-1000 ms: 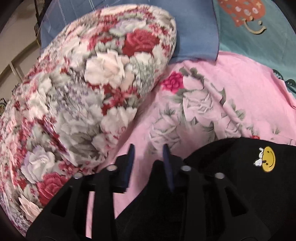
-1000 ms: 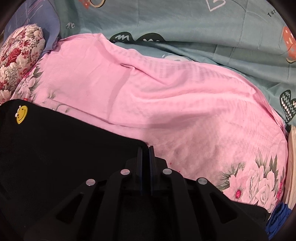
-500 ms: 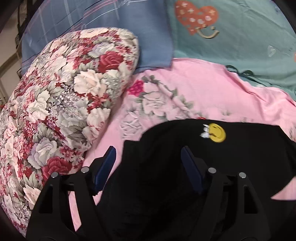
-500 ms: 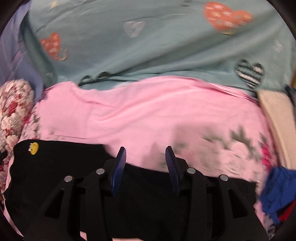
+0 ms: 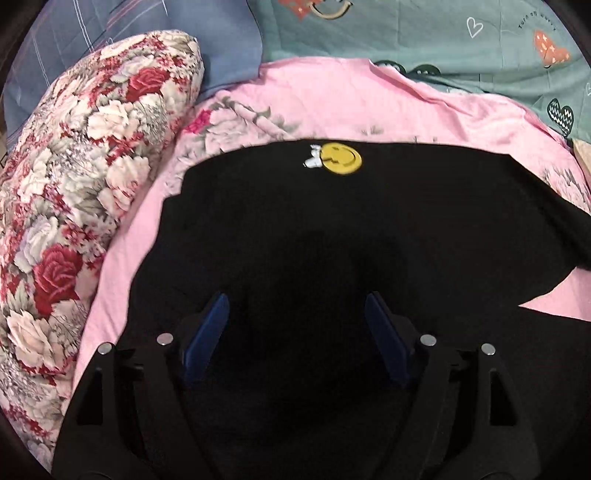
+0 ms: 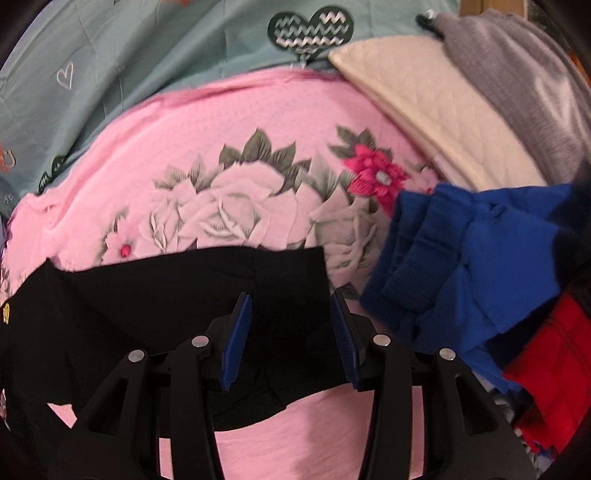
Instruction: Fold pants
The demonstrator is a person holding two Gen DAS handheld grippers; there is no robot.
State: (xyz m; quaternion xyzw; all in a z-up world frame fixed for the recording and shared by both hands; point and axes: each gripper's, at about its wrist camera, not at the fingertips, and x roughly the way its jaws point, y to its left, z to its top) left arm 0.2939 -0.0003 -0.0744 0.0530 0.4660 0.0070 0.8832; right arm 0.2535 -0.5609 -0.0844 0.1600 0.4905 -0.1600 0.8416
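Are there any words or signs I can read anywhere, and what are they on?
Small dark curved writing on the teal bedsheet, near its top right edge: too small and bent to read for sure.
Yellow smiley face patch on the black pants: a picture, no words.
Nothing else has writing.

My left gripper [image 5: 297, 325], half closed at the pants' [image 5: 332, 240] edge a second ago, now stands wide open over the black cloth. My right gripper [image 6: 290, 325], then shut, is now open and nearer the blue garment [image 6: 472, 251].
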